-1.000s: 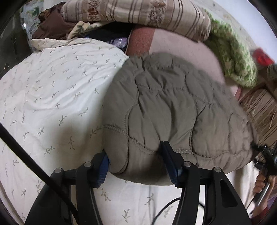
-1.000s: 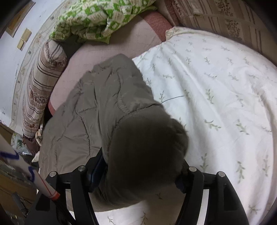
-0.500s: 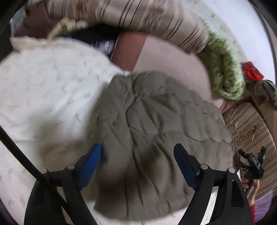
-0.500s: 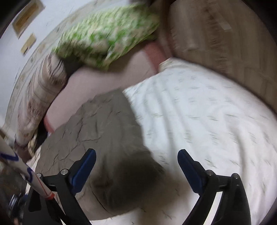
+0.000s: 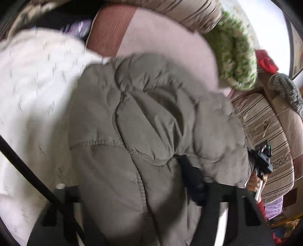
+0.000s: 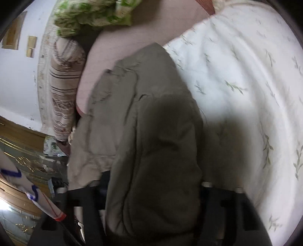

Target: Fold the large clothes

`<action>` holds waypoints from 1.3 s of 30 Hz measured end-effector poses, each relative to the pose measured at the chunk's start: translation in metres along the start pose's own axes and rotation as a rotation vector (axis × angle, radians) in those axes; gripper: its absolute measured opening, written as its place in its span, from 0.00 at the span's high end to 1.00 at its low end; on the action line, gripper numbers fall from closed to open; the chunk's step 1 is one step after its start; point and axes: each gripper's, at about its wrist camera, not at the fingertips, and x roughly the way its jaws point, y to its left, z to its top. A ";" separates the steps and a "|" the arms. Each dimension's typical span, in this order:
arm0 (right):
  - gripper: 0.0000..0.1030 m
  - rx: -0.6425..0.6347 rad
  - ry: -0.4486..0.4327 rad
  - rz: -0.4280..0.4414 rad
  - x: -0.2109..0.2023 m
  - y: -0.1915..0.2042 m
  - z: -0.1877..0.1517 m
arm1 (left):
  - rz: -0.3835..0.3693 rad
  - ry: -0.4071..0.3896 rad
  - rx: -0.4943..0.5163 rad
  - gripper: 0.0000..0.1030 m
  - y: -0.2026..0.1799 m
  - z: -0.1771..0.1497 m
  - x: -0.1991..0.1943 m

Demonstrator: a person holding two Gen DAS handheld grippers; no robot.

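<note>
Left wrist view: we see the olive-grey quilted padded jacket (image 5: 151, 121) bundled into a thick compact pad on the white leaf-print bedspread (image 5: 34, 90), its far end on the pink mattress sheet (image 5: 166, 43). The left gripper (image 5: 132, 185) has fabric bulging between its fingers, as does the right gripper (image 6: 151, 189); we judge both clamped on the near edge. The folding looks well advanced, with a last fold or tidying left. In the right wrist view the long axis runs away from us toward the green patterned quilt (image 6: 90, 17).
</note>
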 end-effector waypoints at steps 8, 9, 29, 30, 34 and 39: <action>0.54 -0.121 -0.066 -0.032 -0.015 0.039 -0.009 | 0.119 -0.005 -0.021 0.45 0.013 0.002 0.011; 0.53 -0.105 -0.056 -0.053 -0.013 0.030 -0.010 | 0.153 0.009 -0.033 0.36 0.021 -0.005 0.020; 0.21 -0.406 -0.373 -0.446 -0.039 0.155 -0.101 | 0.745 -0.562 -0.024 0.15 -0.095 -0.163 -0.169; 0.21 -0.451 -0.327 -0.460 -0.018 0.163 -0.112 | 0.761 -0.605 -0.026 0.13 -0.100 -0.179 -0.175; 0.21 -0.490 -0.169 -0.567 0.052 0.151 -0.136 | 0.816 -0.698 -0.044 0.10 -0.101 -0.206 -0.180; 0.19 -0.584 -0.197 -0.718 0.063 0.159 -0.156 | 0.822 -0.686 -0.052 0.10 -0.085 -0.208 -0.174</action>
